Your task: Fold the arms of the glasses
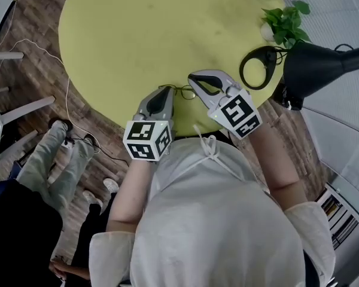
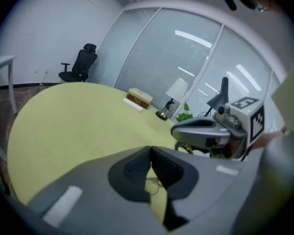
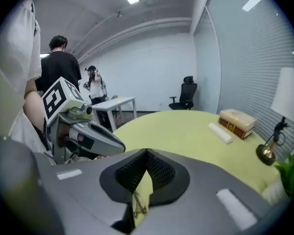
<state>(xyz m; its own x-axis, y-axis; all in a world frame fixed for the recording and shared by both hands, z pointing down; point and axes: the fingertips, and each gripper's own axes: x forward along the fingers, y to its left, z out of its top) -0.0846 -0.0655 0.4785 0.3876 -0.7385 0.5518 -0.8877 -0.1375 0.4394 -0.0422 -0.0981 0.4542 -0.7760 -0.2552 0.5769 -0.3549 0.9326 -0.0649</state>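
The left gripper (image 2: 151,152) and right gripper (image 3: 146,153), grey moulded plastic, each press ribbed black pads (image 3: 131,173) together on nothing. Thin wire glasses (image 1: 182,91) lie below them near the edge of the round, matte yellow-green table (image 1: 119,40), above a wood-plank floor (image 1: 42,58).

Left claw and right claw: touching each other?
Apart. The head view shows the left claw and right claw separated, with the glasses on the table between them.

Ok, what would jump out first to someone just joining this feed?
The big yellow-green round table fills the head view. At its near edge, the left tongs and right tongs, both shut, flank a thin-framed pair of glasses lying on it. A black lamp looms at the right.
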